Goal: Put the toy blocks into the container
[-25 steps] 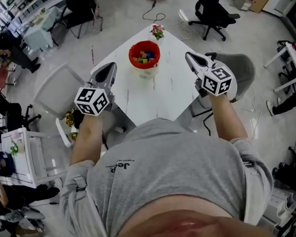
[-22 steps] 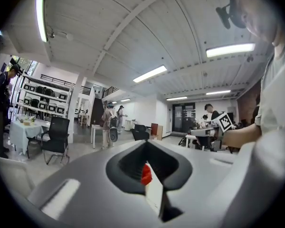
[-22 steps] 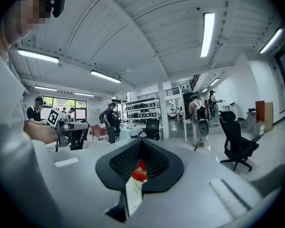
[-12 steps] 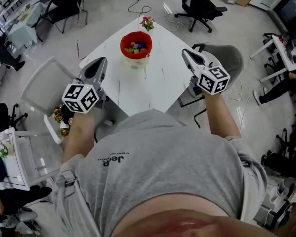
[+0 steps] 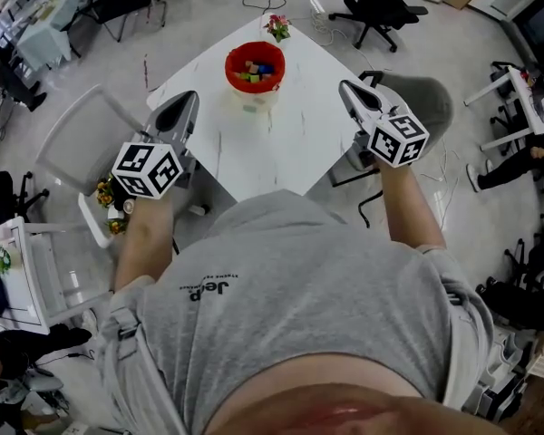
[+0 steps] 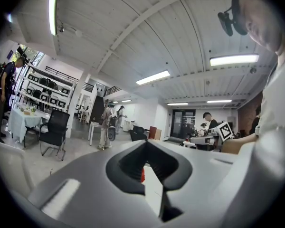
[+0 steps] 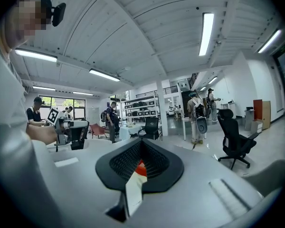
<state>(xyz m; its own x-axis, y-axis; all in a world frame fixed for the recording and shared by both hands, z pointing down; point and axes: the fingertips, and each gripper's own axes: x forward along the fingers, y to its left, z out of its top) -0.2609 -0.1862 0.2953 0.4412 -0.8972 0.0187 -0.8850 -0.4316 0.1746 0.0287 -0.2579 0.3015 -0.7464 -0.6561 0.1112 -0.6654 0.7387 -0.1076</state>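
**Blocks in, but the container was exposed near the far corner**

The coloured toy blocks point(image 5: 254, 69) lay heaped inside the round red plastic container point(image 5: 229, 65), upper middle of the head view. Not one loose block showed on the white square desk point(image 5: 299, 143), so the job looked as good as done.

The left gripper point(image 5: 184, 107) hung over the desk's left edge and the right gripper point(image 5: 351, 92) over its right edge. Both were well apart from the container, one on either side. In the left gripper view the fingers point(image 6: 128, 163) were drawn in narrow and held nothing. Only a slit remained between them, with a sliver of red container and white desk showing through. The right fingers point(image 7: 126, 163) looked just the same.

So where was the danger? The container stood towards the desk's far corner, near a small pot of pink flowers point(image 5: 276, 27) right at the tip.

- **A clipped rim:** an inward sweep from either gripper could have caught the rim and tipped the container. The blocks would then have spilled back over the desk or off it.
- **A shove towards the corner:** a push away from the person would have driven the container at the flowers and the corner.
- **A snag on the desk edge:** both sets of fingertips sat right over the desk's edges. A careless drop of either hand could have caught there and jolted the whole top.
- **A hidden stray block:** no view showed the desk behind the container. If a block lay there, the closed fingers would have needed to open before they were any use.
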